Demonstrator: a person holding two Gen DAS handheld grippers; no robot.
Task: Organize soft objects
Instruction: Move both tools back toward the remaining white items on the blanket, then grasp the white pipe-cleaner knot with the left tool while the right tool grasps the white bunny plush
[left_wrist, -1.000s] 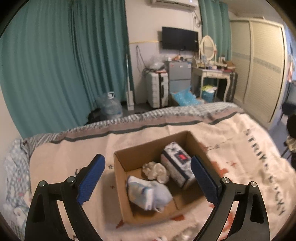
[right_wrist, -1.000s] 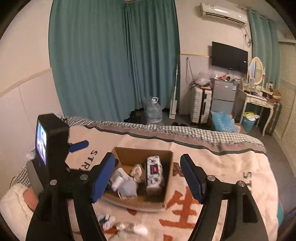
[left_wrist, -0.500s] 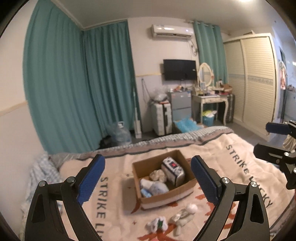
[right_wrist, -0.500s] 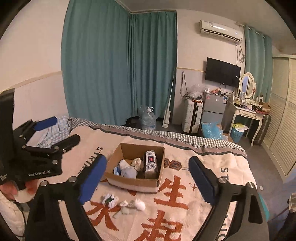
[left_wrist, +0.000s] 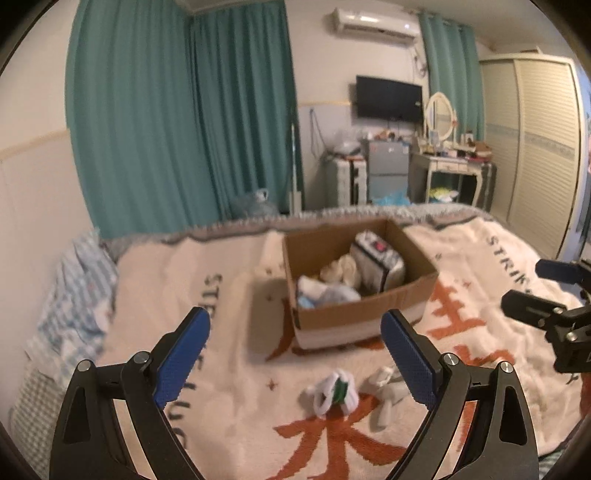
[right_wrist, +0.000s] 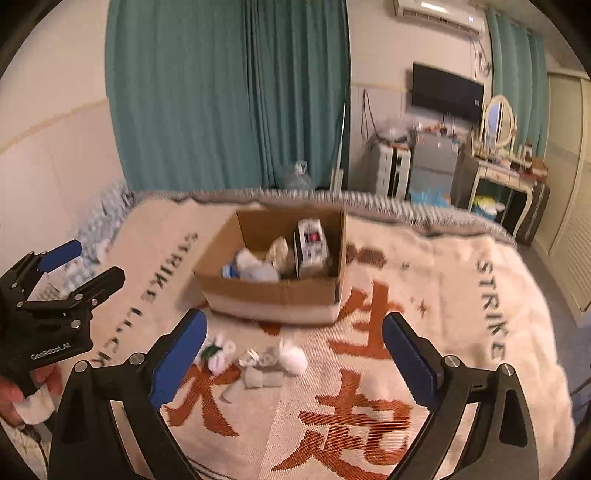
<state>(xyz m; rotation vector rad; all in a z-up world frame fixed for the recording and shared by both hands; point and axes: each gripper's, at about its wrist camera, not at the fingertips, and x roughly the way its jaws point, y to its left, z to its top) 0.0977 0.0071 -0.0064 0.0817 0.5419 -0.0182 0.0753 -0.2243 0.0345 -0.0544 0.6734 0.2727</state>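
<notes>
An open cardboard box (left_wrist: 369, 314) (right_wrist: 273, 295) stands on the bed and holds a patterned tissue pack (left_wrist: 376, 258) (right_wrist: 312, 247), a cream bundle (right_wrist: 279, 249) and white and blue soft items (left_wrist: 325, 291). In front of the box lie a white and green sock bundle (left_wrist: 334, 393) (right_wrist: 218, 352) and grey and white socks (left_wrist: 384, 391) (right_wrist: 273, 365). My left gripper (left_wrist: 295, 354) is open and empty above the blanket near the socks; it also shows in the right wrist view (right_wrist: 77, 266). My right gripper (right_wrist: 291, 354) is open and empty; it also shows in the left wrist view (left_wrist: 535, 288).
A cream blanket (right_wrist: 424, 295) with orange characters covers the bed. A checked blue cloth (left_wrist: 74, 295) lies at the bed's left side. Teal curtains (left_wrist: 184, 129), a water bottle (right_wrist: 297, 177), a suitcase, small fridge, dressing table and wardrobe stand beyond the bed.
Both grippers pulled back from the box, then moved down and closer to the bed. The loose socks in front of the box came into view. Both stay open.
</notes>
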